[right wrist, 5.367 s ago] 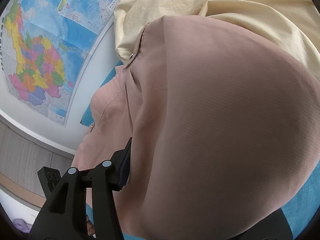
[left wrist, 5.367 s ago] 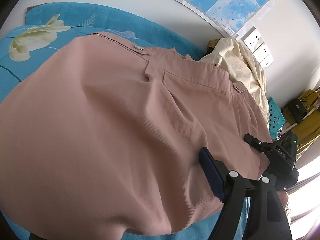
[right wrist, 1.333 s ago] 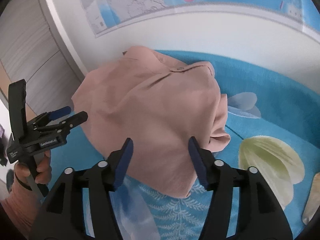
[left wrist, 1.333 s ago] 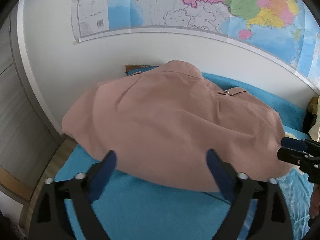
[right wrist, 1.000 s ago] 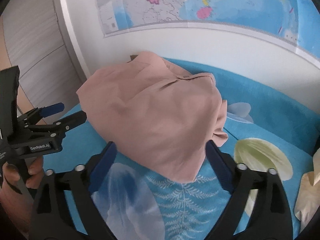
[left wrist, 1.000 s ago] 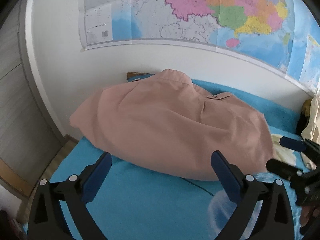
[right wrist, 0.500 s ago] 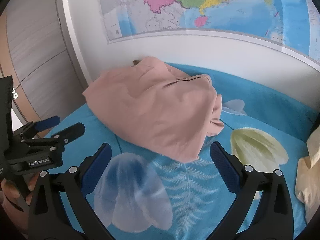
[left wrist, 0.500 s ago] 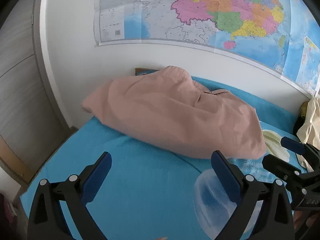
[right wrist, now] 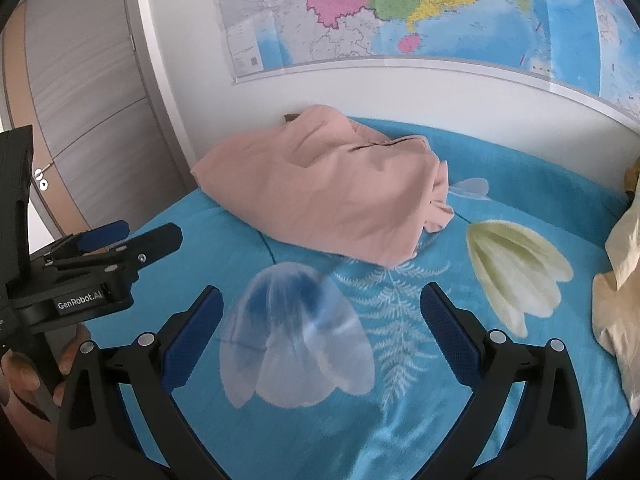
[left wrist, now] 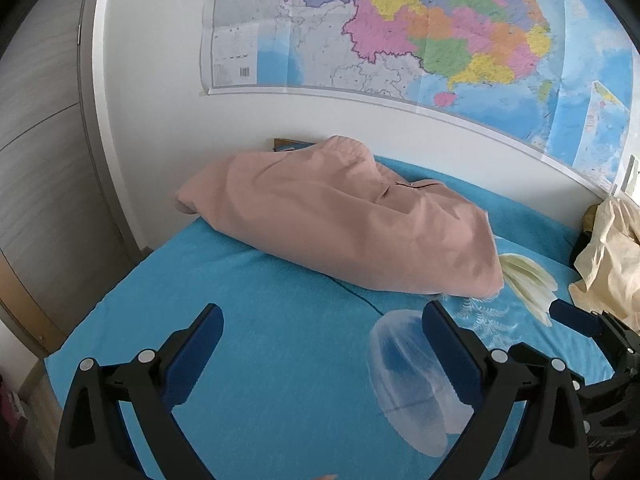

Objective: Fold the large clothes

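Nearest the cameras, the black left gripper with blue finger pads [left wrist: 322, 320] hangs over the turquoise flower-printed bedsheet [left wrist: 280, 344] with its jaws spread wide and nothing between them. The matching black right gripper with blue pads [right wrist: 320, 304] is likewise released and empty above the sheet's pale blue tulip print [right wrist: 298, 336]. In the right wrist view the left gripper shows at the left edge, gripped by a person's hand [right wrist: 28, 372]. Beyond both tools, well apart from their fingertips, the folded dusty-pink cloth garment [left wrist: 340, 220] lies on the bed as a rounded bundle, its far end near the wall and its loose right edge bunched just beside a cream-yellow tulip print [right wrist: 516, 264]. At the right margin sits a crumpled pale-yellow fabric heap [left wrist: 612, 248], apart from the pink garment. Farthest off, a large multicoloured wall map [left wrist: 420, 28] hangs on the white wall above the bed, and a grey wood-grain door [right wrist: 92, 92] stands to the left.
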A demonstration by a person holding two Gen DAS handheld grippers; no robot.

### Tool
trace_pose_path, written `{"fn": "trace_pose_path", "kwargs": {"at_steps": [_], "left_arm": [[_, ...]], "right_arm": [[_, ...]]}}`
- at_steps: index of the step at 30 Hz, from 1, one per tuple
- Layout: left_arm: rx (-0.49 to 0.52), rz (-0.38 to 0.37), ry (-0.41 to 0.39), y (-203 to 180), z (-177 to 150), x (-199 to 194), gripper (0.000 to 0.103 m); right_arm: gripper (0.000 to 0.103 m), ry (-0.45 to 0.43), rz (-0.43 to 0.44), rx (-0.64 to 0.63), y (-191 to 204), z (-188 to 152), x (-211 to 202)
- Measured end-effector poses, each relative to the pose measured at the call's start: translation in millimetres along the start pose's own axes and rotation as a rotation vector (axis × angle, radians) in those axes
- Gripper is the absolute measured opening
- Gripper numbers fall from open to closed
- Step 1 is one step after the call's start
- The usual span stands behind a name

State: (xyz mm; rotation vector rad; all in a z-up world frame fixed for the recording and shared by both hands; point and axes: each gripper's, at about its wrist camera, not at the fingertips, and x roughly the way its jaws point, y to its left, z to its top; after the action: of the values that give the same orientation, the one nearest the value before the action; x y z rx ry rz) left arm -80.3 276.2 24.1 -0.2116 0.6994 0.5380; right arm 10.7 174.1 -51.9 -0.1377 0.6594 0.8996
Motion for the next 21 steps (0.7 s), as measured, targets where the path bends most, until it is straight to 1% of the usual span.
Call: {"fn": "trace_pose_path", "kwargs": {"at_steps": [4,12,21], "left_arm": [[0.011,0.012,-0.014,-3.0,-5.1,-7.9,0.097],[-0.008,0.003,0.009,-2.2,-14.4,-15.5,0.097],[-0.007,0.007,-0.002,-3.6,-20.4,-24.3,0.097]], "right_arm": [[0.097,-0.011,0.003,0.001,2.4,-2.7,-7.1],[0.097,-0.029,-0.002,-0.004,7.2,-7.7,-18.8],[0.097,-0.043,-0.006,-0.006,11.0,-13.7,-27.5]]}}
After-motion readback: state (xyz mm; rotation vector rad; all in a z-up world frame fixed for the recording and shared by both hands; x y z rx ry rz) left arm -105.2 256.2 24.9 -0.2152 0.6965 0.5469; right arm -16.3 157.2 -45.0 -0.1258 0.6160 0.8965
